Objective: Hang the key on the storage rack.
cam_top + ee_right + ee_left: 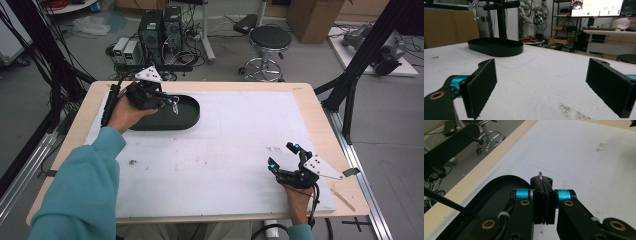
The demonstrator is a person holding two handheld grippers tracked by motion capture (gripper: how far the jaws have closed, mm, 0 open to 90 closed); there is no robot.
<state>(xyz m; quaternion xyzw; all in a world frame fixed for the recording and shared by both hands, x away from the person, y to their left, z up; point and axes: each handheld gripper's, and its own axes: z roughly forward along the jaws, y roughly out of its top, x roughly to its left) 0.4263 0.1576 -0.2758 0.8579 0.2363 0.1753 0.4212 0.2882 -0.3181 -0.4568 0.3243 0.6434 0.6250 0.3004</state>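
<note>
I am working a two-gripper rig at a table covered by a white mat (pixel 240 130). My left gripper (pixel 172 104) hovers over the near-right part of a shallow black oval tray (pixel 192 112) that sits toward the far left of the mat. Its jaws are clenched on a small, thin object (pixel 540 175) — in the left gripper view only a slim silvery, rounded edge pokes up past the pressed-together pads, so I cannot tell exactly what it is; from above it looks like a little clear or metallic piece hanging at the jaw tips.

My right gripper (pixel 283 155) rests well apart, near the front right corner of the mat, jaws spread wide with nothing between them. In its own view the two black pads (pixel 482 86) stand far apart over bare mat, with the tray (pixel 496 47) in the distance.

My judgement of handling: the piece seems light, stiff and very thin, probably smooth — likely to slip or twist if the pinch eases. The flat faces, squeezed between the pads as now, look like the sound place to hold it; only a narrow margin sticks out, so regrasping by the edge would be fiddly.
</note>
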